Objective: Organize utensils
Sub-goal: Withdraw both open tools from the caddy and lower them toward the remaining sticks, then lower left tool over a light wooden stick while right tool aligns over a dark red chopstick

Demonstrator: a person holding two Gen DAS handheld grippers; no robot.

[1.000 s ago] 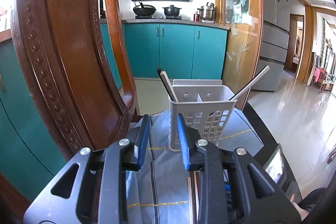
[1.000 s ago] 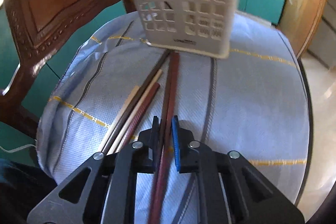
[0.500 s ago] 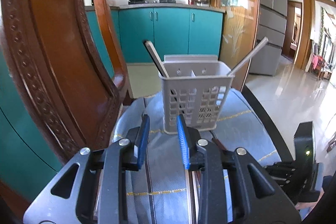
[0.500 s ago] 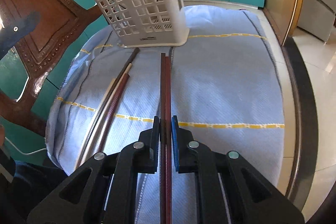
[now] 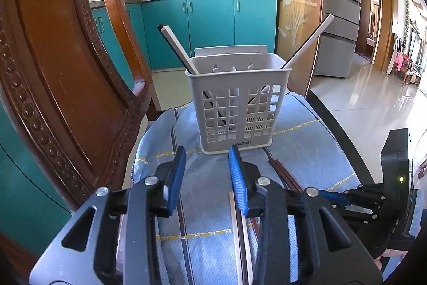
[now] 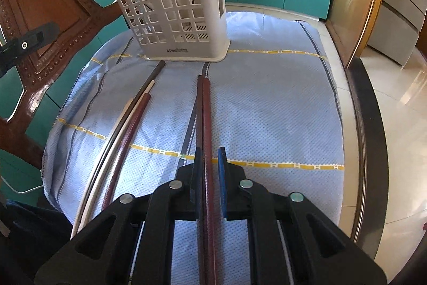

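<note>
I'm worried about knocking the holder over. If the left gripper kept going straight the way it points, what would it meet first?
Most likely the white utensil basket: it stands dead ahead of the open left gripper, with only blue cloth between. Depth is hard to judge here.

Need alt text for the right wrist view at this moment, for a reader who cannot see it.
The right tongs are shut on a pair of dark red chopsticks that point toward a white slotted utensil basket standing on a blue cloth. Three more chopsticks lie loose on the cloth to the left, beside a carved wooden chair.
</note>
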